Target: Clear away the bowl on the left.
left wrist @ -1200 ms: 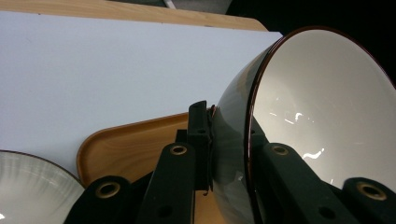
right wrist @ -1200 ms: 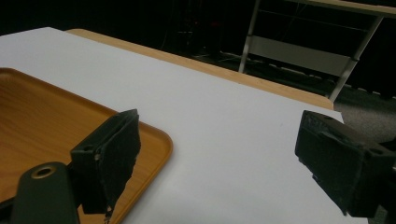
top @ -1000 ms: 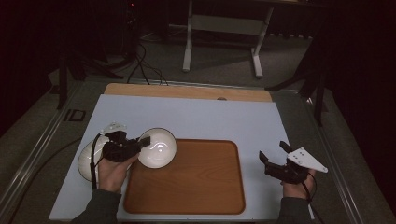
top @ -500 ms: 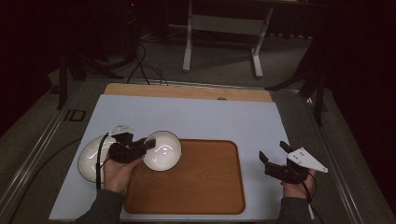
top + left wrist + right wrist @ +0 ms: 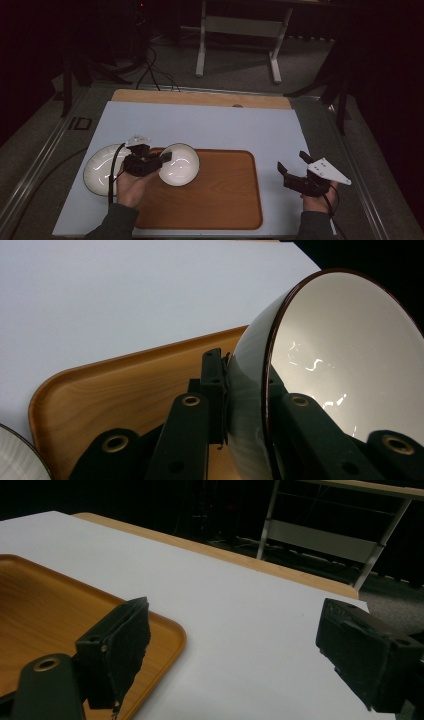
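Over the left end of the brown wooden tray [image 5: 210,192] we hold a round white bowl with a dark rim [image 5: 179,164] in our left gripper [image 5: 150,162], and we judge that the step in hand is the carrying of this bowl to the tray. The jaws are closed on the bowl's rim, one on the outer wall and one inside, as the left gripper view shows [image 5: 345,365], and the bowl is tilted and seems lifted off the surface. Just beside it, on the pale blue table mat [image 5: 210,125], lies a flat white plate with a dark rim [image 5: 102,167]. Our right gripper [image 5: 295,172] waits near the right edge of the tray with its jaws wide apart and nothing between them. For the next move we think the bowl must be turned level and lowered slowly onto the tray, and only then the jaws should open, otherwise it can roll or slip.
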Demonstrator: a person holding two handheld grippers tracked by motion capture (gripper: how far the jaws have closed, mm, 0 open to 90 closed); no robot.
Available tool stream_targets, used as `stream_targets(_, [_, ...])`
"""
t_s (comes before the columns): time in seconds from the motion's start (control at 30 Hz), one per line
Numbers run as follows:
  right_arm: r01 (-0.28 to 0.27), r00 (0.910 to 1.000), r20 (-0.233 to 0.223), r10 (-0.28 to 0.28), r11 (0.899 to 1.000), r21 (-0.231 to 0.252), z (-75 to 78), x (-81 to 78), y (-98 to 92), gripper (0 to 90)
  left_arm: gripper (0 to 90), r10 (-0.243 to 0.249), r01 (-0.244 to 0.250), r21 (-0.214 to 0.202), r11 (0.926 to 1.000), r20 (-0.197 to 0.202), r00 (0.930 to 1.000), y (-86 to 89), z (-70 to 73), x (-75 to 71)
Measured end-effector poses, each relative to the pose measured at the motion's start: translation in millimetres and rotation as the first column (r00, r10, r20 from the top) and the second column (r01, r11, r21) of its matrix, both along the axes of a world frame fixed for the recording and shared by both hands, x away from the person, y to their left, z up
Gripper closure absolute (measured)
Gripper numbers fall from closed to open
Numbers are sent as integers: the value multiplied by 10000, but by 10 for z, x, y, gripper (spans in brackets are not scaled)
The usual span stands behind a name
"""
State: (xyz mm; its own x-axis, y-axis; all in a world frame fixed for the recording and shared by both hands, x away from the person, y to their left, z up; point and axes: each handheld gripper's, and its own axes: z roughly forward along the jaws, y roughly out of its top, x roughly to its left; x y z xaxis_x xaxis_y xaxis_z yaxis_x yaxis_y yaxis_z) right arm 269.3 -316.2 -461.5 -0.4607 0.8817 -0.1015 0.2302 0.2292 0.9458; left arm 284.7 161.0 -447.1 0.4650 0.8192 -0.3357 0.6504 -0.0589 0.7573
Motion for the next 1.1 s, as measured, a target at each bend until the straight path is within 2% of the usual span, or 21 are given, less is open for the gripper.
stream_targets(0.57, [-15, 10000, -18, 15, 10000, -8, -2, 1, -2, 137, 816, 62, -61, 106, 9999, -151, 9999, -80, -69, 22])
stream_targets(1.1, [-28, 10000, -24, 28, 10000, -26, -1, 0, 0, 139, 816, -21, 37, 425, 9991, -387, 9993, -158, -179, 57])
